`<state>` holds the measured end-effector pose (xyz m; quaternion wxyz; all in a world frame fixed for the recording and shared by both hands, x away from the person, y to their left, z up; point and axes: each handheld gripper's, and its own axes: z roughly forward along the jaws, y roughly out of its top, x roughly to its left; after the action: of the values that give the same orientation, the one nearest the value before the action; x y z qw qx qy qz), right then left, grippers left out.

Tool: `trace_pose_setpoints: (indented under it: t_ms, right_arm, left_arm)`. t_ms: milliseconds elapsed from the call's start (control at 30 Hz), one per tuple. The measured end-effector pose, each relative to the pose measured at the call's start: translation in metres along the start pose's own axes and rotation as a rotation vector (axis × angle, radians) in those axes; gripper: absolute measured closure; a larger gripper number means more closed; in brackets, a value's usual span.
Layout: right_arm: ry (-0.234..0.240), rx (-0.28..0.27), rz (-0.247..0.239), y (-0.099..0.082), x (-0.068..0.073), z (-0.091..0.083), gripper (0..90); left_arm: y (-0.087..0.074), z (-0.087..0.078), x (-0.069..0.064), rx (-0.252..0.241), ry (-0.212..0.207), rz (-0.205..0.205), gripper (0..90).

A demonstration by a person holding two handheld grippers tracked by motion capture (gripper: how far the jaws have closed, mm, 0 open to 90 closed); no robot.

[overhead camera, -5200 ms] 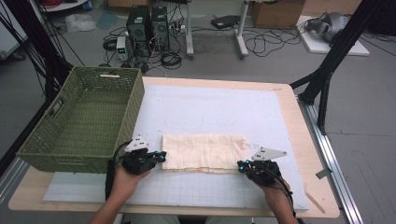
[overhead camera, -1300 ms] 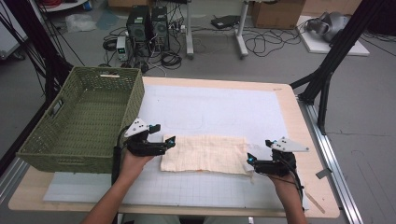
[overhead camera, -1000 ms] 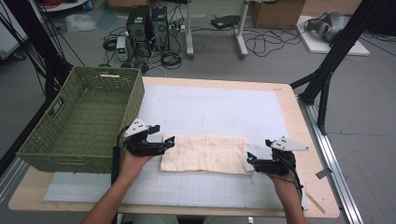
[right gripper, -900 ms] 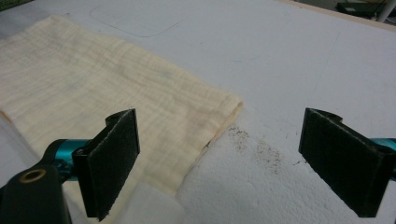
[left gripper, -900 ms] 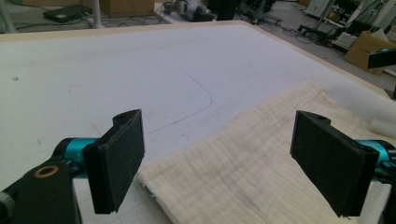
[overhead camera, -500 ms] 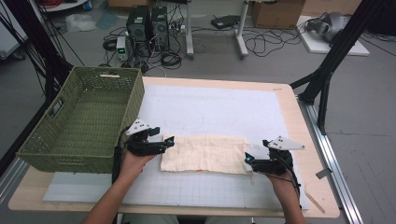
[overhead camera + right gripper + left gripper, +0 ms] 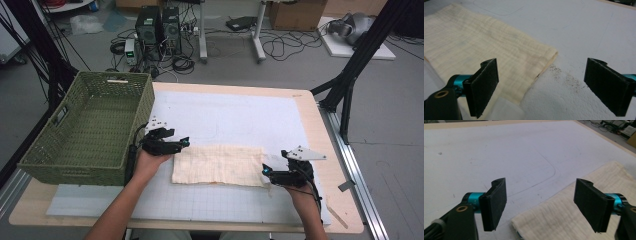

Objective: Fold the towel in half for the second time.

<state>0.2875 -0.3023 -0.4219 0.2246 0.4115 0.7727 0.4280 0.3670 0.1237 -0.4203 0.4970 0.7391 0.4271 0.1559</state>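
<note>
Partly cropped cloth (image 7: 584, 220) beneath fingers (image 7: 495, 202)

You have the folded cloth (image 7: 218, 164) lying on the mat (image 7: 235, 115) at lower centre of the frame. Your left gripper (image 7: 181, 143) sits at its upper-left corner, your right gripper (image 7: 266, 171) at its lower-right corner. The basket (image 7: 85, 165) stands at left.

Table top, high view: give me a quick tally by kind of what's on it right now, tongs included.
Folded cream cloth: 1
Green woven basket: 1
White mat: 1
Handheld tongs: 2, left tongs at the cloth's left end, right tongs at its right end, both with jaws apart
Total: 5
</note>
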Motion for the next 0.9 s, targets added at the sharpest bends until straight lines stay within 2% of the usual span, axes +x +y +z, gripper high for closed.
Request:
trace_pose_setpoints:
  t_ms: [100, 167, 300, 433, 533, 667, 733, 800, 900]
  right_arm:
    - [0.0, 0.002, 0.0, 0.0, 0.0, 0.0, 11.7]
    - [0.002, 0.004, 0.006, 0.0, 0.0, 0.0, 11.8]
    - [0.003, 0.005, 0.009, -0.001, 0.0, 0.0, 11.7]
    - [0.002, 0.011, 0.008, -0.002, 0.0, 0.001, 11.7]
    - [0.002, 0.013, 0.007, -0.002, 0.0, 0.0, 11.8]
    - [-0.001, 0.013, 0.007, -0.002, 0.0, 0.0, 11.7]
    - [0.001, 0.016, 0.009, -0.002, 0.0, 0.0, 11.7]
    - [-0.001, 0.021, 0.005, -0.003, 0.0, 0.001, 11.7]
    - [-0.005, 0.027, 0.004, -0.003, 0.0, 0.002, 11.7]
  left_arm:
    - [-0.004, 0.008, 0.003, 0.043, -0.003, 0.005, 43.9]
    - [-0.007, 0.013, 0.004, 0.085, -0.003, 0.013, 49.0]
    - [-0.01, 0.016, 0.005, 0.136, -0.004, 0.029, 53.1]
    - [-0.013, 0.019, 0.006, 0.184, 0.021, 0.047, 57.3]
    - [-0.017, 0.02, 0.007, 0.2, 0.03, 0.061, 59.7]
    - [-0.02, 0.019, 0.006, 0.18, 0.046, 0.093, 67.3]
    - [-0.023, 0.017, 0.008, 0.164, 0.045, 0.111, 77.3]
    - [-0.025, 0.016, 0.009, 0.147, 0.033, 0.093, 83.3]
    - [-0.025, 0.015, 0.008, 0.148, 0.038, 0.11, 85.4]
